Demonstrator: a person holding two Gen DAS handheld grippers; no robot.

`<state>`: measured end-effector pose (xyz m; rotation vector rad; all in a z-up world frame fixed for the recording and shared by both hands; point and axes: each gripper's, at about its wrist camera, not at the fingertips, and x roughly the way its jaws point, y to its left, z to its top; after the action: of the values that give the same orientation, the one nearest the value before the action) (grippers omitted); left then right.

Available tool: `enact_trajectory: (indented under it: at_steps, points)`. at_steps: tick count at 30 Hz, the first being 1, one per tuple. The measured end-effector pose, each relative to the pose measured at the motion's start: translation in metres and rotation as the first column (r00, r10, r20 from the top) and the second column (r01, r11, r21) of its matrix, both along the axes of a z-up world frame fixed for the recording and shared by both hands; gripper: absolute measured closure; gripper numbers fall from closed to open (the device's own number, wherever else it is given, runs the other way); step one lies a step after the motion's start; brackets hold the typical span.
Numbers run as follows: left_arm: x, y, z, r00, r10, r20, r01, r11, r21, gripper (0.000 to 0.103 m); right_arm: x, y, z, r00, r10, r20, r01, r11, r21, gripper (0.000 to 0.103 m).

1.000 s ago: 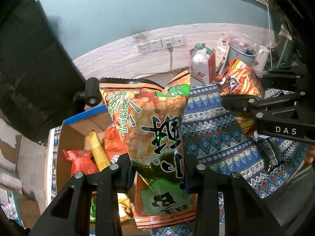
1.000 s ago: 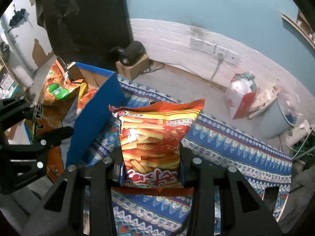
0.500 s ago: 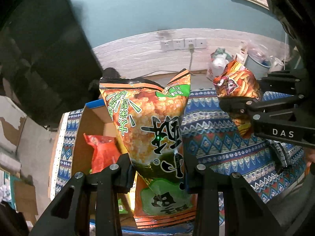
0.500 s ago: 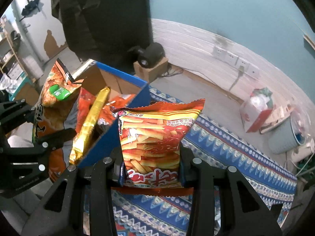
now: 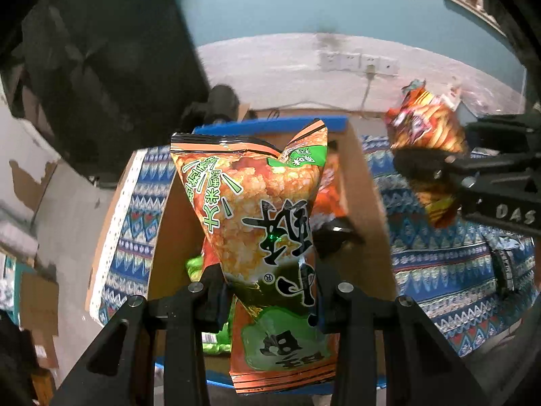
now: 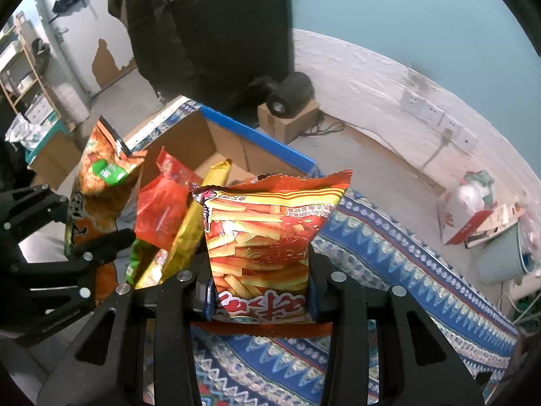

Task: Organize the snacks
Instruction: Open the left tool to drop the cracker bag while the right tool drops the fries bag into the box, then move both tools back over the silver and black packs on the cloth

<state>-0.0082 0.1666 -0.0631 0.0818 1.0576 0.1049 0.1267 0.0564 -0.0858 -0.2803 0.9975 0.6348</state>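
Below, open box [image 5: 368, 209] on patterned cloth [image 5: 456, 270], packets already upright inside, likely for tidy rows. Above it, rice-cracker bag [image 5: 260, 223] clenched low in left gripper [image 5: 267, 291], poised for dropping in. Just right of box, fries bag [image 6: 267, 233] pinched upright by right gripper [image 6: 258, 291].

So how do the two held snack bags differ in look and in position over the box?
The left bag shows puffed rice pieces with green patches; the right bag shows fries on red and yellow. The left bag hangs in front of the box opening; the right bag is beside it, over the patterned cloth. Both are clamped near the bottom, upright.
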Motion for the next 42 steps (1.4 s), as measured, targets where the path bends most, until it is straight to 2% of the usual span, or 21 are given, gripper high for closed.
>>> enact_trajectory:
  at_steps: [6, 8, 10, 11, 25, 27, 29, 30, 42]
  points:
    - [0.003, 0.027, -0.023, 0.995, 0.061, -0.073, -0.064, 0.997, -0.040, 0.063, 0.005, 0.023, -0.009, 1.000, 0.015, -0.027, -0.015, 1.000, 0.008, 0.065]
    - [0.004, 0.034, -0.025, 0.992, 0.089, -0.087, -0.093, 0.995, -0.045, 0.042, 0.005, 0.029, -0.011, 0.999, 0.023, -0.031, -0.022, 1.000, 0.008, 0.065]
    - [0.000, 0.040, -0.023, 0.991, 0.114, -0.071, -0.117, 0.992, -0.040, 0.030, 0.005, 0.035, -0.012, 0.999, 0.035, -0.037, -0.035, 0.999, 0.011, 0.065]
    - [-0.001, 0.041, -0.021, 0.990, 0.122, -0.063, -0.125, 0.992, -0.033, 0.028, 0.005, 0.039, -0.013, 0.998, 0.042, -0.039, -0.041, 0.999, 0.012, 0.065]
    - [-0.006, 0.058, -0.006, 0.986, 0.164, -0.032, -0.164, 0.986, -0.014, 0.026, 0.013, 0.070, -0.032, 0.993, 0.084, -0.082, -0.084, 0.996, 0.006, 0.065]
    - [-0.006, 0.058, -0.006, 0.986, 0.165, -0.029, -0.165, 0.986, -0.011, 0.026, 0.014, 0.072, -0.031, 0.993, 0.084, -0.080, -0.083, 0.996, 0.020, 0.060]
    - [-0.005, 0.057, -0.005, 0.986, 0.164, -0.030, -0.164, 0.986, -0.008, 0.025, 0.015, 0.072, -0.029, 0.994, 0.080, -0.078, -0.078, 0.996, 0.032, 0.041]
    - [-0.004, 0.055, -0.004, 0.986, 0.161, -0.029, -0.161, 0.987, -0.009, 0.025, 0.015, 0.071, -0.026, 0.994, 0.078, -0.071, -0.075, 0.996, 0.037, 0.039]
    - [0.002, 0.019, 0.003, 0.997, 0.078, -0.010, -0.078, 0.997, 0.002, 0.024, 0.008, 0.035, -0.006, 0.998, 0.049, -0.029, -0.048, 0.998, 0.027, 0.033]
